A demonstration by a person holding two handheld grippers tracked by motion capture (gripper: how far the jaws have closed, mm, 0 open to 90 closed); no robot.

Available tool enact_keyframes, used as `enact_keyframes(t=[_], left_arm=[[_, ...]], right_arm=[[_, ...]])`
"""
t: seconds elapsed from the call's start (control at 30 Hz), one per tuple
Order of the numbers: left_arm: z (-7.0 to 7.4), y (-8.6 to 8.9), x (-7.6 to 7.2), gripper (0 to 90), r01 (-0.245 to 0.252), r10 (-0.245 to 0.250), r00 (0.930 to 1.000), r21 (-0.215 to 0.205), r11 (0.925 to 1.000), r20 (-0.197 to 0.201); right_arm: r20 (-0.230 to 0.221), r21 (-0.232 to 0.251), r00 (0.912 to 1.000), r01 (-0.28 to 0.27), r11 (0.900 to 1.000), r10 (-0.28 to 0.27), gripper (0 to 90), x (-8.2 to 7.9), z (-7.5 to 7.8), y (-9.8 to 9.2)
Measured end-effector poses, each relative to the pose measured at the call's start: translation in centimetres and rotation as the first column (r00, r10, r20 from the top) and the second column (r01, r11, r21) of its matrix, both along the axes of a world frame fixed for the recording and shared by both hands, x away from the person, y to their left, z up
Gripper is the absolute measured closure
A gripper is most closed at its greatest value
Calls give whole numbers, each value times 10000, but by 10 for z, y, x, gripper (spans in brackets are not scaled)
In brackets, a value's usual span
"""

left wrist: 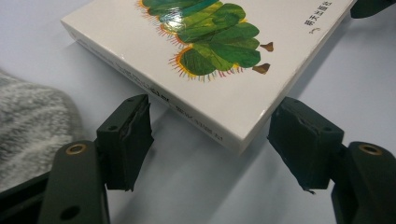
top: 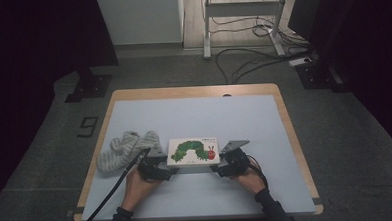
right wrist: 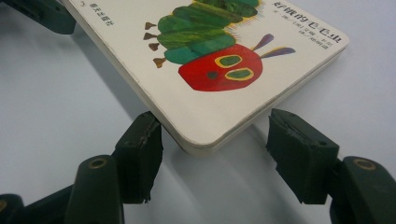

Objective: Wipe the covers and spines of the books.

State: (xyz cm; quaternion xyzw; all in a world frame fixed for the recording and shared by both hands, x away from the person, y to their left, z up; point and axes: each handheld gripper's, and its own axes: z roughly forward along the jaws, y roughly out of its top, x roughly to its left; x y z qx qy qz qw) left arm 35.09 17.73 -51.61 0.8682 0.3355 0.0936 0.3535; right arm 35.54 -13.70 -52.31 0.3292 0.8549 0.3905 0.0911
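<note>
A white board book [top: 193, 150] with a green caterpillar on its cover lies near the table's front, between my two grippers. My left gripper [top: 169, 167] is at its near left corner. In the left gripper view the gripper [left wrist: 212, 116] straddles that corner of the book [left wrist: 210, 56], its pads close to the two edges but not clamped on them. My right gripper [top: 217, 167] is at the near right corner. In the right gripper view the gripper [right wrist: 215, 126] stands around the rounded corner of the book [right wrist: 201, 93], with a gap at one pad.
A grey knitted cloth [top: 128, 148] lies bunched just left of the book, close to the left gripper, and shows at the left edge of the left gripper view as the cloth [left wrist: 28, 121]. The table [top: 194, 115] has a pale mat and wooden edges.
</note>
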Motion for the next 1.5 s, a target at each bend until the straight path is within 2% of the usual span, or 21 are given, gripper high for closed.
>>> enact_keyframes(t=[0.23,0.6,0.83,1.0,1.1,1.3,1.5], left_arm=[[-3,-1,5,314,-96,96,9999,199,9998,29],[-3,-2,2,316,8,-12,10000,410,9992,94],[-3,-1,2,332,-153,141,9997,643,9978,198],[-2,0,2,314,-308,294,9994,793,9964,185],[-1,1,1,282,-240,226,9996,829,9963,177],[4,2,-4,193,-114,99,9994,477,9988,321],[14,6,-13,141,82,-90,9990,199,9998,431]], right_arm=[[107,-168,9997,210,9996,-208,362,7,-3,4],[363,-374,9990,259,9990,-245,375,2,-4,6],[495,-515,9987,170,9985,-145,419,0,-4,6],[349,-310,9994,9,9995,2,453,0,-3,4],[414,-348,9991,91,9994,-76,420,0,-1,3],[526,-238,9986,118,9996,-106,295,1,4,2],[732,-196,9973,7,9998,7,160,-2,13,0]])
